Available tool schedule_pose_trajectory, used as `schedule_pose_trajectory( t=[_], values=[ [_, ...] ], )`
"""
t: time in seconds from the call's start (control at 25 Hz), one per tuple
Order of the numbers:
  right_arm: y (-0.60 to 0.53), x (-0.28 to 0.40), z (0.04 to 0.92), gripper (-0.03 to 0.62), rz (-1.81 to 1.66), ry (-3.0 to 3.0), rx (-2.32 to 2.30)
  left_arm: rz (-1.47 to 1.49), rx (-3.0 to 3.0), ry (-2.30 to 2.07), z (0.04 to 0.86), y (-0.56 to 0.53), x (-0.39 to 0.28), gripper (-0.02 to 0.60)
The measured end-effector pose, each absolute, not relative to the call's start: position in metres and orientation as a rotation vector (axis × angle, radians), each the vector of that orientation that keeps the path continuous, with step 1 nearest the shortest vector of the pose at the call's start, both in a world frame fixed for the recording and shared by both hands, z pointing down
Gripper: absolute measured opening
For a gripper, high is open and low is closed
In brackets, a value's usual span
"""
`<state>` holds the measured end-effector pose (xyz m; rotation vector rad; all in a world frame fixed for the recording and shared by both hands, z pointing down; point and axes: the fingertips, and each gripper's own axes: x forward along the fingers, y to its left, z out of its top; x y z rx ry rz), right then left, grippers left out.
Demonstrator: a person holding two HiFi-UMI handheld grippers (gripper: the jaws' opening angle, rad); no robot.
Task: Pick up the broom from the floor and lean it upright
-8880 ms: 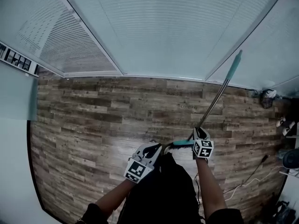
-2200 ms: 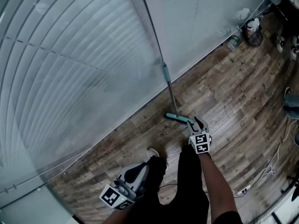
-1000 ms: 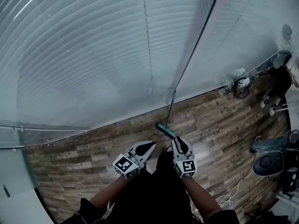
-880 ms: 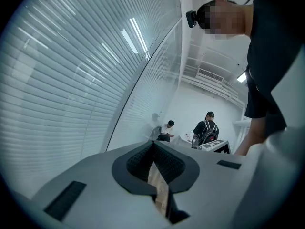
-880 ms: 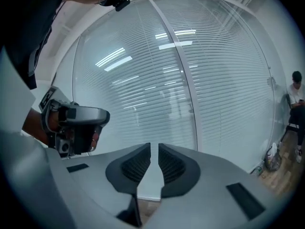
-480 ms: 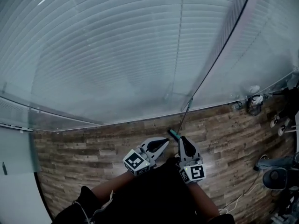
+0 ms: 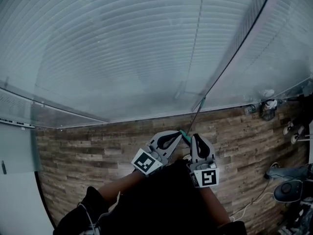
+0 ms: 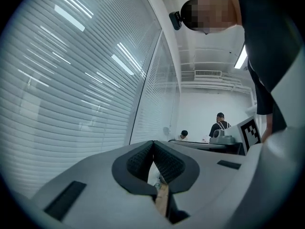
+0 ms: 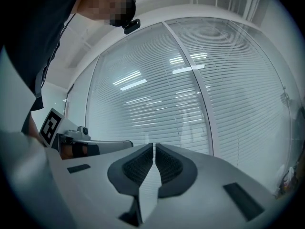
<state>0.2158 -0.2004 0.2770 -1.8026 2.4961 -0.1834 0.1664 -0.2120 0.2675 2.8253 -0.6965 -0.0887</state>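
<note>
The broom (image 7: pixel 195 115) leans upright against the glass wall (image 7: pixel 122 58), so we hold off just beside it, job seemingly done: left gripper (image 7: pixel 177 136) pinched together on nothing, right gripper (image 7: pixel 198 138) closing, empty, a slit apart.

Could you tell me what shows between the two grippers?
In the head view, the broom's teal head shows between the left gripper and the right gripper, whose empty fingers are closing; its handle leans on the glass wall.
</note>
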Motion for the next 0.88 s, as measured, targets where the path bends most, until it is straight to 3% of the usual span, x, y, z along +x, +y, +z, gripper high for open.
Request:
schedule_pose_trajectory(
  t=[0.88],
  values=[
    [-0.215,0.196,0.263,0.020,-0.070,2.520,-1.879,-0.113,2.846,-0.756,0.257,-0.231,0.148,0.018]
  ],
)
